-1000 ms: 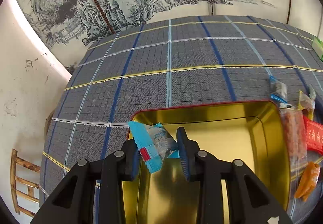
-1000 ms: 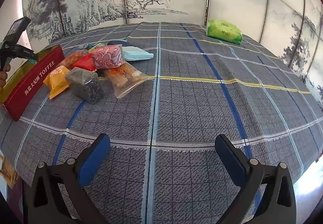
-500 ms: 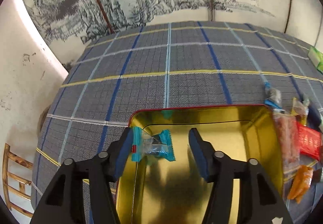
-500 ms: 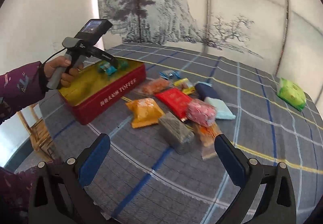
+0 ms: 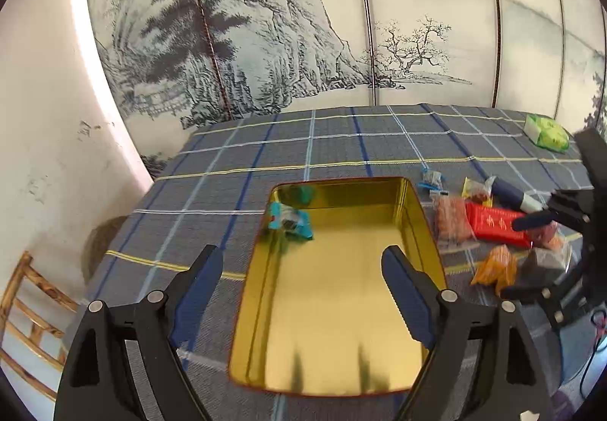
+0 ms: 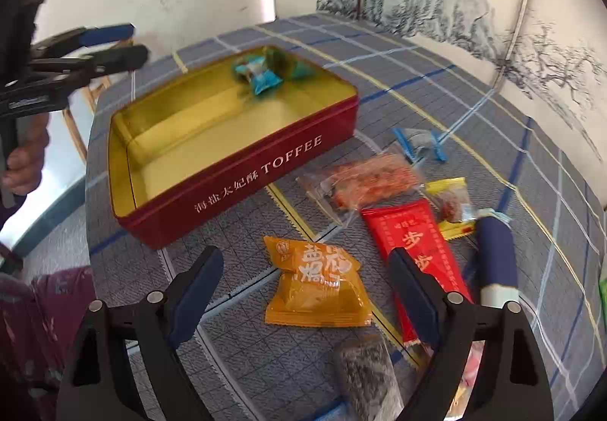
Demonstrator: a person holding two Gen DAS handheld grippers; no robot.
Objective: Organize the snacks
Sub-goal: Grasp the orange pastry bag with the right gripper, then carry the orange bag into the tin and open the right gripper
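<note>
My left claw (image 5: pixel 299 292) hung spread and empty above the shiny gold-lined red toffee tin (image 6: pixel 242 170) on the plaid-clothed worktop (image 5: pixel 341 140); its jaws had just been opening, with nothing between them. A blue crinkly-wrapped candy (image 5: pixel 290 223) lay inside the tin at its far corner, close to the wall. My right claw (image 6: pixel 303 288) was also spread wide, its jaws having just narrowed a little, touching nothing, and hovered over a puffy orange foil snack packet (image 6: pixel 316 288). Beside that lay a flat red sachet (image 6: pixel 413 242) and a clear bag of orange-red pieces (image 6: pixel 364 180). In my judgement, the slippery inflated packet could squirt out of a closing pinch, or the right jaw could snag the neighbouring red sachet, since the two lay so near.
</note>
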